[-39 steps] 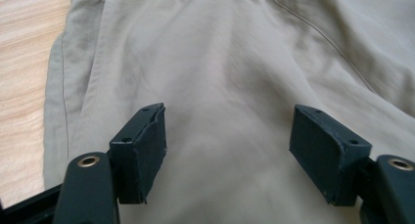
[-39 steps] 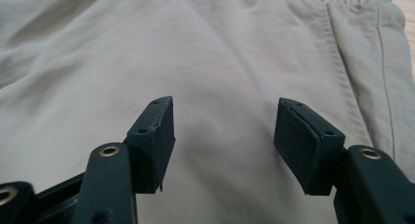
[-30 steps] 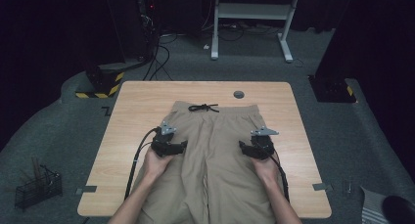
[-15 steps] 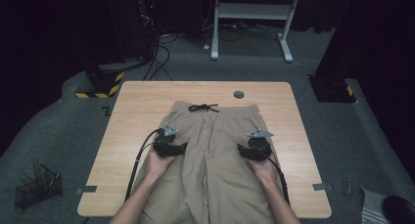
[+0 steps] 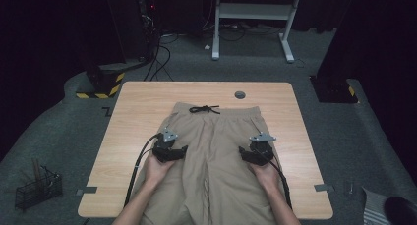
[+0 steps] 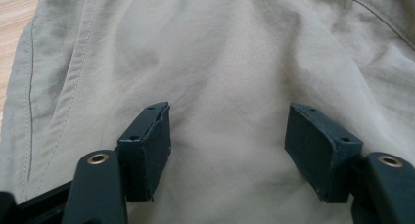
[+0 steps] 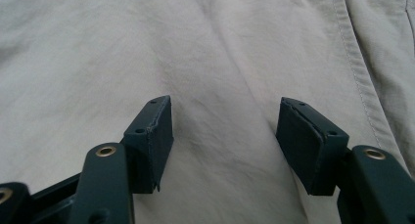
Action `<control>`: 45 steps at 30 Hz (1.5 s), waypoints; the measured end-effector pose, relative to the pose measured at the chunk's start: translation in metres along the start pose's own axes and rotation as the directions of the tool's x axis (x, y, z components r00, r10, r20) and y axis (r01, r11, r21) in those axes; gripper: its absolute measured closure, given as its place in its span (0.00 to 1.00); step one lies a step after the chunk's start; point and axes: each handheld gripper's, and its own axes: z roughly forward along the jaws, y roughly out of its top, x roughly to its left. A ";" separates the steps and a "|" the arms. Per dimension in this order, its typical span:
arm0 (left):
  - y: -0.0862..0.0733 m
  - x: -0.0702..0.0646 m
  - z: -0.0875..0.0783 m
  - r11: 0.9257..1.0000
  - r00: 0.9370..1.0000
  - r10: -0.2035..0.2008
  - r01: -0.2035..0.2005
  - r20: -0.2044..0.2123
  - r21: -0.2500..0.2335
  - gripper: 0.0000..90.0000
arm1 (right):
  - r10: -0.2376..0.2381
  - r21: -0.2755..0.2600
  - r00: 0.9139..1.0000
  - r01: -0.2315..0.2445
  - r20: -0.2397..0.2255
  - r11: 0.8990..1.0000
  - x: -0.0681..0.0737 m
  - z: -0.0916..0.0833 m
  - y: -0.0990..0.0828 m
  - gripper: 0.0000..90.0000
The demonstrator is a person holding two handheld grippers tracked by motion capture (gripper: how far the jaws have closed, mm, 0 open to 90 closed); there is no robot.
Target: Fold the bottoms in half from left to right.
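shorts point(image 5: 211, 151) lie flat on the table point(image 5: 133, 117), waistband and black drawstring point(image 5: 204, 109) at the far side. on the left leg, the left gripper point(image 5: 183, 150) rests with jaws spread, fabric bulging between its pads point(image 6: 156, 150) but not pinched. on the right leg, the right gripper point(image 5: 242, 152) is spread likewise. closing now could catch only the top layer, or slip off the smooth cloth; uneven pulls would skew the shorts.

Shorts point(image 5: 211, 151) flat on table point(image 5: 142, 102), left gripper point(image 5: 169, 151) and right gripper point(image 5: 255, 154) resting on them
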 end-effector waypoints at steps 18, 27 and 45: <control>-0.030 -0.023 -0.035 1.000 0.999 0.016 -0.016 0.038 -0.002 0.38 | -0.026 -0.003 0.999 0.025 -0.023 1.000 0.019 -0.034 -0.032 0.43; -0.043 -0.033 -0.050 1.000 0.998 0.024 -0.024 0.050 -0.004 0.37 | -0.041 -0.003 0.998 0.041 -0.037 0.999 0.026 -0.049 -0.045 0.43; -0.006 -0.004 -0.053 1.000 0.998 -0.007 0.006 0.058 0.001 0.32 | -0.060 -0.048 0.995 0.056 -0.077 0.997 0.025 -0.040 -0.006 0.45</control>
